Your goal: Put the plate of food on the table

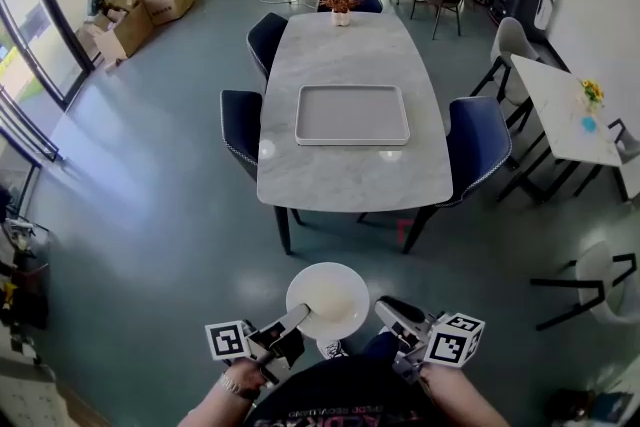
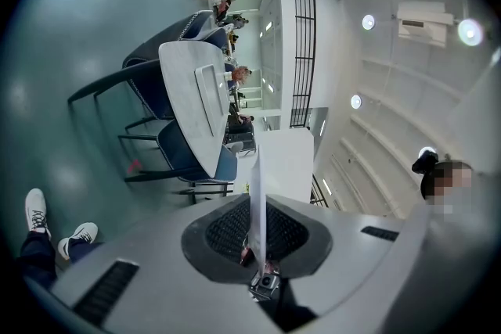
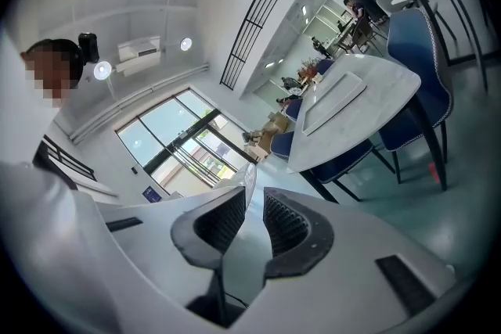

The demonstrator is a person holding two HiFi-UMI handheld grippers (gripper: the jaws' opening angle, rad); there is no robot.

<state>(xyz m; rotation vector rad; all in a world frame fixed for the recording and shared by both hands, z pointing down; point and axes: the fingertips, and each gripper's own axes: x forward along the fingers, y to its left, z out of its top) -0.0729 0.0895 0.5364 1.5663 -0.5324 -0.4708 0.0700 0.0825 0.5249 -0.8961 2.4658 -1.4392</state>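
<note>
In the head view a white plate [image 1: 328, 300] with pale food in its middle is held low, close to my body and above the floor. My left gripper [image 1: 298, 315] is shut on the plate's left rim, which shows as a thin white edge [image 2: 257, 184] between the jaws of that gripper [image 2: 257, 246]. At the plate's right rim sits my right gripper [image 1: 385, 308], closed on that rim [image 3: 249, 176]. The marble table [image 1: 350, 165] stands ahead, a few steps away, with an empty grey tray [image 1: 352, 113] at its centre.
Blue chairs [image 1: 478, 143] stand round the table, and a vase of reddish flowers [image 1: 341, 0] is at its far end. A second white table [image 1: 560, 110] is to the right and cardboard boxes [image 1: 150, 5] to the far left. Teal floor [image 1: 150, 215] lies between me and the table.
</note>
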